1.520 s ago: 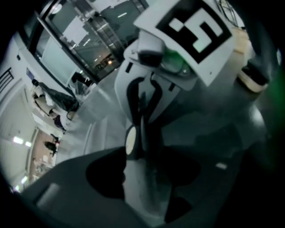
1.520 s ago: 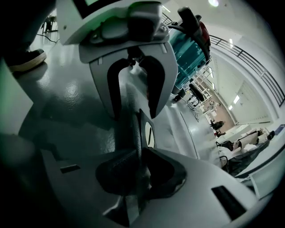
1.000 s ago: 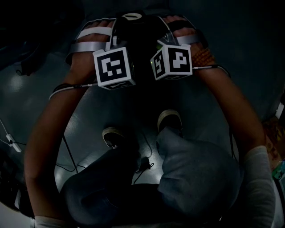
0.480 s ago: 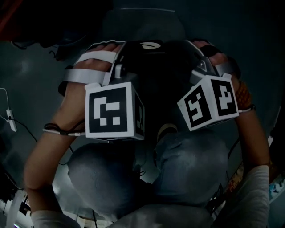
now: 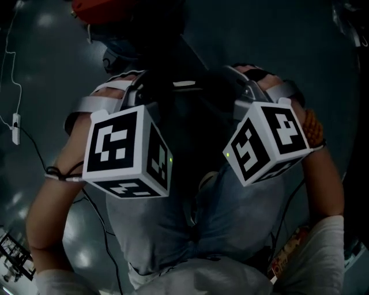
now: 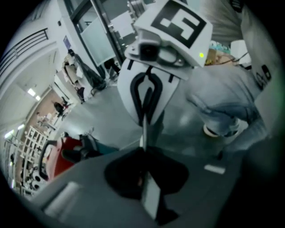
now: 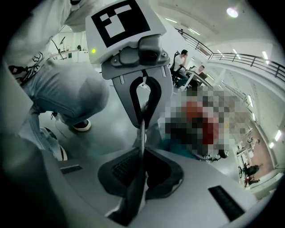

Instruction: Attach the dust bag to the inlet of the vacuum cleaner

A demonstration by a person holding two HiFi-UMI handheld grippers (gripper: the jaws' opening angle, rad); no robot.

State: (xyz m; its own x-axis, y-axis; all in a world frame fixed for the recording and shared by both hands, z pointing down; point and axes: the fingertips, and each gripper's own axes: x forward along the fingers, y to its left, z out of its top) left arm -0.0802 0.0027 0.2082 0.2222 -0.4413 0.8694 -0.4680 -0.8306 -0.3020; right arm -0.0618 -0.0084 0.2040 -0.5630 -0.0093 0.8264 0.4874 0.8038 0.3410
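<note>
In the head view both grippers are raised close under the camera, marker cubes toward me, with the dark dust bag (image 5: 190,118) hanging between them. My left gripper (image 6: 143,153) is shut on a thin flat edge of the bag (image 6: 150,200), seen edge-on. Opposite it, my right gripper (image 7: 142,153) grips the same sheet (image 7: 133,196) from the other side. Each gripper view shows the other gripper facing it, with its jaws pinched to a point on the sheet. The red vacuum cleaner (image 5: 101,8) lies on the floor past the hands, also showing low on the left (image 6: 67,153).
My legs in jeans (image 5: 190,224) stand below the grippers on the grey floor. Cables run across it, with a white plug (image 5: 15,128) at the left. People sit at a desk (image 7: 187,67) far off. Racks (image 6: 26,142) line the left side.
Both grippers have risen together toward the camera with the bag between them. The legs have straightened from a crouch. The red vacuum cleaner has come into view at the top.
</note>
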